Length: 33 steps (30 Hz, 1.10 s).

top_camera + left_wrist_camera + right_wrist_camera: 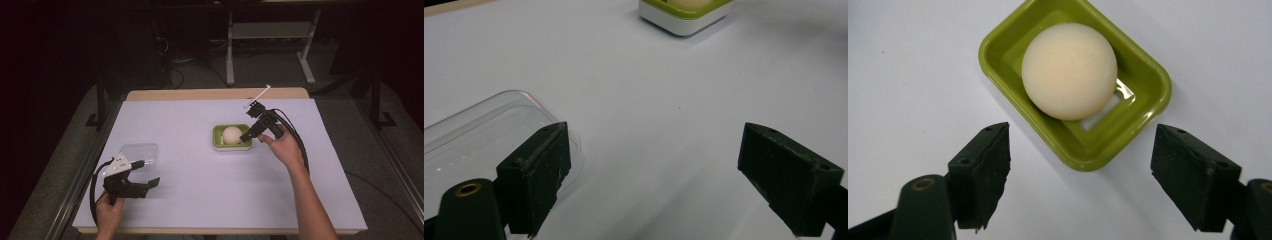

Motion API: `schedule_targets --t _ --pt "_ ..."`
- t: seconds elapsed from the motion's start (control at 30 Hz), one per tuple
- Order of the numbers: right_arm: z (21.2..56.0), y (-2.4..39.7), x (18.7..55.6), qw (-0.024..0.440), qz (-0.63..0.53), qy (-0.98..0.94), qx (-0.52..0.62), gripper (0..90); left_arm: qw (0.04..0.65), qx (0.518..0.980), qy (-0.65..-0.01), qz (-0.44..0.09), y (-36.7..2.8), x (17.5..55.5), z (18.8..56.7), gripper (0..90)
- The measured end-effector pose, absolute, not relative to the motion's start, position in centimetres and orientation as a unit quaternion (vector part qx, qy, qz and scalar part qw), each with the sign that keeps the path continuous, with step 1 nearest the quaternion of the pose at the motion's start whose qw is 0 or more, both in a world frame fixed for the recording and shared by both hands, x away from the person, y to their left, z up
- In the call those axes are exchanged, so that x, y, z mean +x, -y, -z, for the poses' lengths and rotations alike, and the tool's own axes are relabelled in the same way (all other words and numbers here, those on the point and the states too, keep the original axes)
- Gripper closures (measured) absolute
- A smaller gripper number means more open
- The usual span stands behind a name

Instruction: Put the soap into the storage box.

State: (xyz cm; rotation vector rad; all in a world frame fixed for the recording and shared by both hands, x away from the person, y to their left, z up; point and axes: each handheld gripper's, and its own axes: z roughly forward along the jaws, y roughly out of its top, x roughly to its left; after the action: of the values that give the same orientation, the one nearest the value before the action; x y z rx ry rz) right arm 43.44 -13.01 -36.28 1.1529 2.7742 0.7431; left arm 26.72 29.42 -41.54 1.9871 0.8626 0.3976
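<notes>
The soap (1069,70) lies in the green dish (1148,75) at mid-table. The right gripper (1080,175) hovers just beside the dish, jaws apart, holding nothing. The left gripper (654,175) stands wide open and empty beside the clear lid (469,135), well apart from the dish.

bright table (200,200), dark surroundings, soft shadows, slight blur

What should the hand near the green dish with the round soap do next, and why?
Probably draw the right gripper back from the green dish. Its jaws stand open with nothing between them, and the round soap already sits in the dish. The clear lid by the left gripper seems next.
</notes>
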Motion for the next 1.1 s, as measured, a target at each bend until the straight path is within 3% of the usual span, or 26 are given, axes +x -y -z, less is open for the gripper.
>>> schedule_targets --t 1.1 --pt "36.7 17.1 39.7 0.025 -0.264 -0.886 0.380 22.2 0.452 0.799 -0.363 -0.163 -29.4 26.7 41.7 12.9"
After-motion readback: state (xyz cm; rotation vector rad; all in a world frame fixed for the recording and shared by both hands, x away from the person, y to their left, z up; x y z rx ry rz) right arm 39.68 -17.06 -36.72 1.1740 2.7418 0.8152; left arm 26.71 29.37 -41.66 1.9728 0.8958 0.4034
